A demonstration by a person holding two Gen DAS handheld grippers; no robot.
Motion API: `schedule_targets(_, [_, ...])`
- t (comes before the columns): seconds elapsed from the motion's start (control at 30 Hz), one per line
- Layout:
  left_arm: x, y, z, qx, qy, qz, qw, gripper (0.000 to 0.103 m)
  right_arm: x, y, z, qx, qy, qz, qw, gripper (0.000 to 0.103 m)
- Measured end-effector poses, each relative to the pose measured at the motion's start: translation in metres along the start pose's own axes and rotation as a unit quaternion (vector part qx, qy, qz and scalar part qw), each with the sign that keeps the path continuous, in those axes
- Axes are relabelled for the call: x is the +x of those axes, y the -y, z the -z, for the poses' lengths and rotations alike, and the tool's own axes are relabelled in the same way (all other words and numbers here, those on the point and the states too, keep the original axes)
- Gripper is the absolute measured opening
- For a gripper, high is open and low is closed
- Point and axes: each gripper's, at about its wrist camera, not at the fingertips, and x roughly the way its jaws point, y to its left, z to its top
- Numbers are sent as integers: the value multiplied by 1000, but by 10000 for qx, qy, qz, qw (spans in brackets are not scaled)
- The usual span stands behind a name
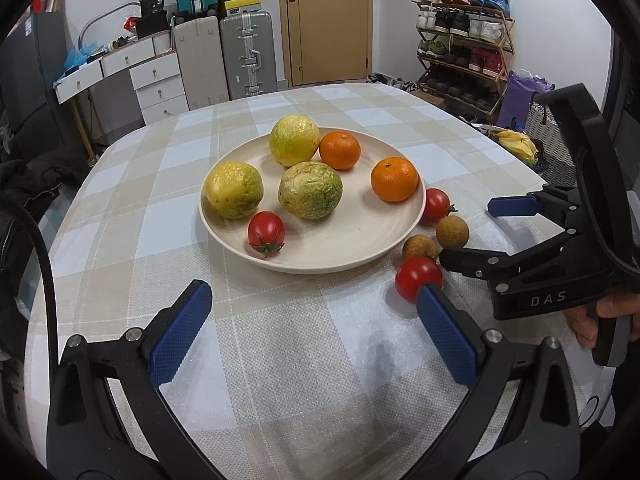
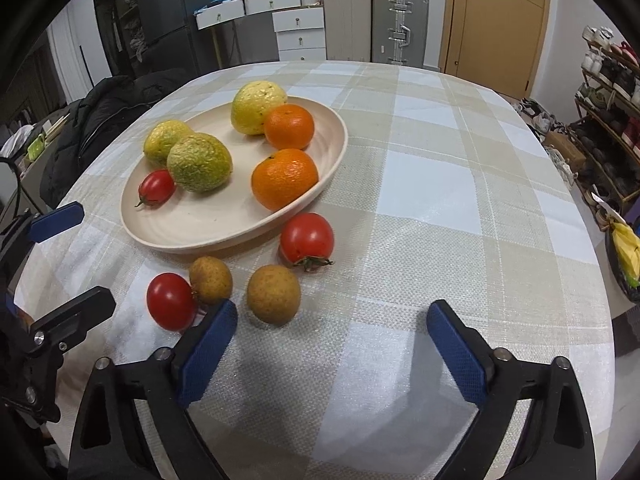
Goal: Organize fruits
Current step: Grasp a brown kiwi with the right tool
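Currently my right hand-held gripper (image 2: pixel 332 344) hangs spread and empty, longan (image 2: pixel 273 294) at its 11 o'clock; my left hand-held gripper (image 1: pixel 316 328) likewise gapes over the worktop (image 1: pixel 280 360).

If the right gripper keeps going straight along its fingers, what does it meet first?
Probably bare checked tablecloth. The right gripper stands open with nothing between its fingers. The round brown longan lies just left of that line, near the left finger, so a brush is possible; depth is unclear.
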Motion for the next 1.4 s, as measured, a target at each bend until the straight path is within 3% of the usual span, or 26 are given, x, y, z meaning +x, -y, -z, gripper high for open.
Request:
schedule_targets(0.3, [1, 0, 0, 1, -50, 1, 10000, 102, -9, -11, 1, -232, 60, -140, 9996, 56])
schedule_targets(0.43, [2, 0, 0, 15, -74, -4, 10000, 102, -12, -14, 2, -257, 91, -316, 9991, 46])
schedule_targets(0.57, [3, 0, 1, 25, -95, 11, 10000, 102, -14, -15, 2, -172, 115, -580, 9981, 26])
schedule_targets(0.87, [7, 2, 1, 18, -189, 64, 9998, 102, -17, -19, 3, -270, 150, -622, 9976, 26])
schedule_targets(1.23, [16, 24, 3, 267, -417, 401, 9980, 101, -42, -13, -5, -221, 482, -653, 9965, 26])
schedule_targets(1.33, [20, 31, 2, 391, -493, 471, 9969, 97, -44, -11, -6, -205, 505, -645, 9964, 26])
schedule_targets(1.4, [25, 35, 1, 450, -596, 478, 9961, 89, -45, -9, -7, -178, 512, -654, 9964, 26])
